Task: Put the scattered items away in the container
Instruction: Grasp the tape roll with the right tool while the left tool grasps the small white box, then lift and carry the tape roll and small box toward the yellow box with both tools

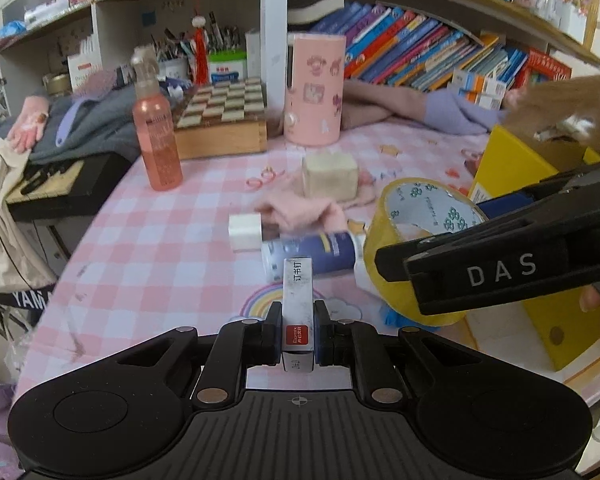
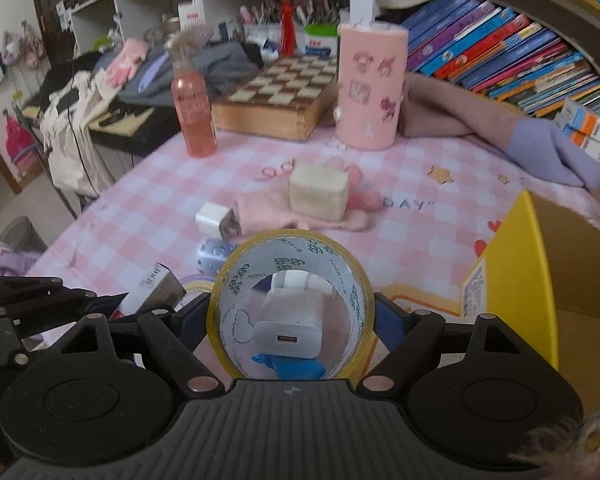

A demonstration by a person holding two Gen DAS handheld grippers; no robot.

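— Right, left wrist view first: what have we got?

— Left gripper [image 1: 298, 334] has its jaws pinched tight on a slim staple box [image 1: 298, 300], which stands up between the fingers, lifted above the pink checked tablecloth [image 1: 140, 240]. Beyond it a blue tube [image 1: 312, 258] lies on its side, with a small white charger cube [image 1: 245, 232] just beside its left end.

— And on the right of that view?

— The right gripper [image 1: 500, 248] comes in from the side, gripping a roll of yellow tape [image 1: 412, 240]. Behind it sits the yellow box [image 1: 520, 168], open at the top.

— Over to the right wrist view, then.

— Right gripper [image 2: 292, 316] has its jaws spread about halfway, closed on the tape roll [image 2: 292, 304], pads pressing both outer sides. Through the roll's hole you can see a white charger [image 2: 290, 324] lying on the cloth, a blue item partly under it.

— The container?

— Yellow box [image 2: 516, 264] to the right, near the tape. The staple box [image 2: 152, 288] and left gripper show at the left edge. Farther back, a cream block [image 2: 318, 196] rests on a pink glove [image 2: 268, 210].
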